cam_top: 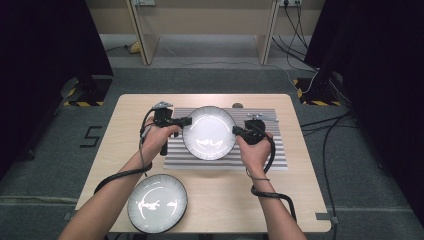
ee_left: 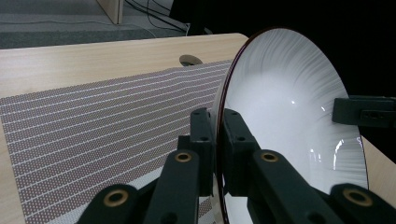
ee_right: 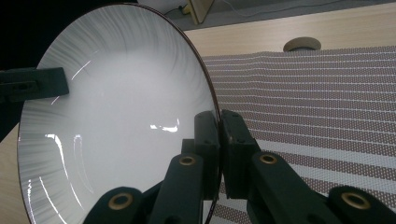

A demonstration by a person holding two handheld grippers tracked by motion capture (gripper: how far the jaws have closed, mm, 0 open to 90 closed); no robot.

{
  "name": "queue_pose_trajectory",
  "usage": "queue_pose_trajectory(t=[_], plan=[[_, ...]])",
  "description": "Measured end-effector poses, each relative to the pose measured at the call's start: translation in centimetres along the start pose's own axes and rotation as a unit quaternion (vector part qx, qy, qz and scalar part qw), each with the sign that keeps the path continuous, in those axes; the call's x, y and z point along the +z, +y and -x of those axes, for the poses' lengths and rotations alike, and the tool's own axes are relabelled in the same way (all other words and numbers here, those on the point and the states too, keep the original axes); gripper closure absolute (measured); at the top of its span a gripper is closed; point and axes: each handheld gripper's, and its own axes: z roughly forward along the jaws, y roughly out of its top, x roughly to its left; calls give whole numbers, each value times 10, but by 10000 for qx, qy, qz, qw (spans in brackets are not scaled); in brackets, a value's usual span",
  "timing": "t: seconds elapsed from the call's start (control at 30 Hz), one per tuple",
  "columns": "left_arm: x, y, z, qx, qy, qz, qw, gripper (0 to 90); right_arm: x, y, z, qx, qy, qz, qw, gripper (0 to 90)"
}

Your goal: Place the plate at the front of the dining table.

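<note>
Currently, a round white plate with fine radial ribbing and a thin dark rim (cam_top: 209, 132) is held between the two grippers over a grey striped woven placemat (cam_top: 272, 155). The left gripper (cam_top: 186, 121) is clamped on the plate's left edge and the right gripper (cam_top: 237, 131) on its right edge, jaws pinched narrow on the rim. Whether the plate is touching the mat cannot be told. A second, similar white plate (cam_top: 156, 202) is noted near the front-left edge of the light wooden table (cam_top: 300, 200), nearer the left hand. Grey carpet, trailing cables and dark curtains are observed around.
</note>
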Motion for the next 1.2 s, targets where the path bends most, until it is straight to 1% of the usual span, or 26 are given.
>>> queue_pose_trajectory(t=[0.2, 0.27, 0.43, 0.47, 0.6, 0.63, 0.67, 0.8, 0.87, 0.97, 1.03, 1.2], plan=[[8, 0, -4, -70, 2, -11, 10000, 836, 4, 2, 3, -43, -49, 13, 10000, 863], [13, 0, -6, -117, 16, -45, 9999, 835, 8, 3, 5, -27, -72, -3, 10000, 863], [21, 3, -9, -130, 44, -96, 9999, 832, 13, 4, 10, -13, -112, -12, 9999, 864], [21, 3, -9, -130, 44, -96, 9999, 832, 13, 5, 11, 21, -116, -22, 9999, 864], [28, 6, -8, -151, 37, -113, 9998, 831, 15, 7, 14, 19, -141, -7, 9999, 864], [29, 6, -8, -135, 38, -126, 9998, 831, 15, 8, 17, 17, -167, -10, 9999, 863], [33, 6, -8, -164, 10, -146, 9998, 831, 15, 9, 18, -13, -183, -11, 9998, 863], [37, 6, -7, -161, -23, -170, 9997, 832, 15, 9, 22, -32, -216, -40, 9998, 863], [42, 7, -6, -173, -3, -179, 9997, 831, 16, 9, 25, -8, -222, -39, 9997, 863], [45, 6, -6, -194, 7, -190, 9996, 830, 16, 9, 28, -1, -239, -33, 9997, 863], [50, 5, -6, -224, 14, -202, 9995, 829, 18, 9, 32, 22, -271, -67, 9996, 863], [58, 4, -5, -270, 17, -221, 9994, 828, 19, 9, 36, 34, -309, -101, 9995, 863]])
